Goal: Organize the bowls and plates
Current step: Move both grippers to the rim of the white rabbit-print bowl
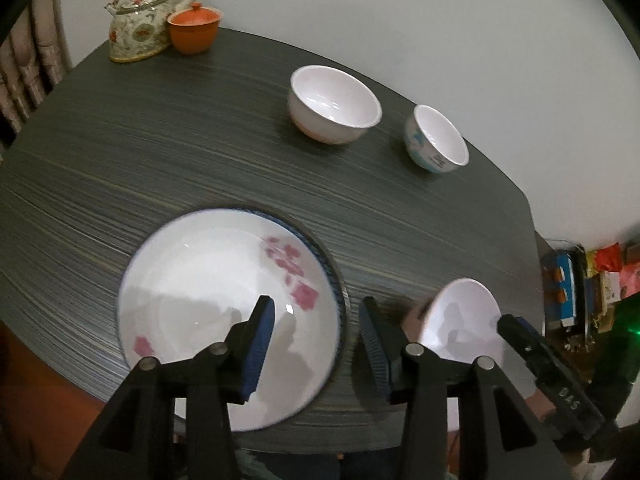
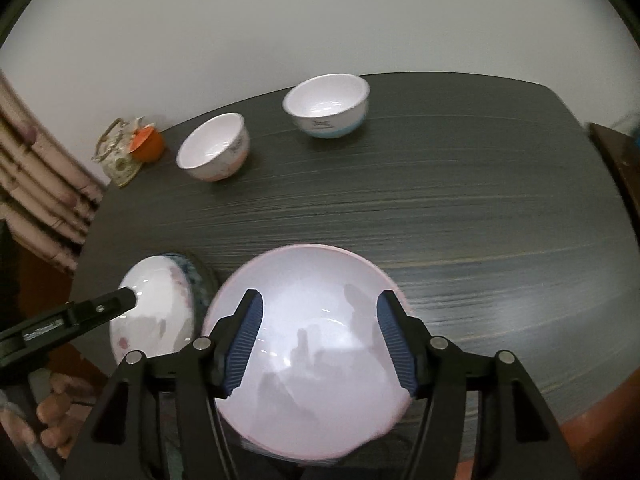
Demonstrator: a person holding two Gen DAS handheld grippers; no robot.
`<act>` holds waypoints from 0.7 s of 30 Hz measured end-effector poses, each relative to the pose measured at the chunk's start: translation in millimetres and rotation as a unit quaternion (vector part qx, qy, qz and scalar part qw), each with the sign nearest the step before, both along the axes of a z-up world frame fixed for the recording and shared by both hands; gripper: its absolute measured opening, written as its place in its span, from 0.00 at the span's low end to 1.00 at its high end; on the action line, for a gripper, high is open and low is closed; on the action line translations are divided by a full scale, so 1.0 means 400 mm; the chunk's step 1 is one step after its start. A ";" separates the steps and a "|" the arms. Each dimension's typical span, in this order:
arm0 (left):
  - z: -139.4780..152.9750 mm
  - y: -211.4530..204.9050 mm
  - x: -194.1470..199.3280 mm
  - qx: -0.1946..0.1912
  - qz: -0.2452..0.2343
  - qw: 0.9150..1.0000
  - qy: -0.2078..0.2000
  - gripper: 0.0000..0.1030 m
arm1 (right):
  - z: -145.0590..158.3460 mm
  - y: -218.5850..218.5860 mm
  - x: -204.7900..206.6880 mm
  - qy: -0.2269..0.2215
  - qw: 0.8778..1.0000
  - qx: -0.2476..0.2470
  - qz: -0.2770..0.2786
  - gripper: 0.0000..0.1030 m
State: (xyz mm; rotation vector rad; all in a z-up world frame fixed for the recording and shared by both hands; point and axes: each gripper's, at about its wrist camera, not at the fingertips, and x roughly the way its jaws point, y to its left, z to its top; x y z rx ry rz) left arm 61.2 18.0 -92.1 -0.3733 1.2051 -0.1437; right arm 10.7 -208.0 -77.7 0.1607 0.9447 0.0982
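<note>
Dark, streaky wood-grain covers the table [image 1: 200, 152], which stands against a plain pale wall. At the near edge lies a white plate with pink blossoms [image 1: 208, 280], flat and face up, resting on what looks like a second plate with a blue rim [image 1: 320, 256] peeking out at its far side. Being round, it has no long axis to speak of; its hollow faces the ceiling.

Above it hangs the left gripper [image 1: 316, 332], jaws parted, one blue pad over the plate's inside and the other past its right rim, neither pressing on it. Nothing is between the pads.

Just to the right sits a pale pink-rimmed plate [image 2: 312, 360], also flat and face up at the table's near edge, close beside the blossom plate. The right gripper [image 2: 320, 332] hovers over it with its jaws standing well apart and empty, both pads above the plate's inside; I cannot tell whether they touch the surface. A person's fingers [image 2: 54, 412] show at the lower left of the right wrist view.

Farther back, two bowls stand upright, mouths up, apart from each other: a white bowl with a pinkish base [image 1: 334, 106] and a white bowl with blue decoration [image 1: 436, 138]. In the far left corner, a floral teapot [image 1: 138, 24] touches an orange lidded cup [image 1: 194, 28].
</note>
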 end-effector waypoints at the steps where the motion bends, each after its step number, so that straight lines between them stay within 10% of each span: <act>1: 0.000 0.008 0.006 0.003 0.002 1.000 0.000 0.43 | 0.004 0.010 0.009 0.002 1.000 -0.003 0.008 0.55; 21: 0.013 0.091 0.200 0.045 0.034 0.998 -0.031 0.43 | 0.040 0.103 0.240 0.041 0.997 -0.008 0.071 0.57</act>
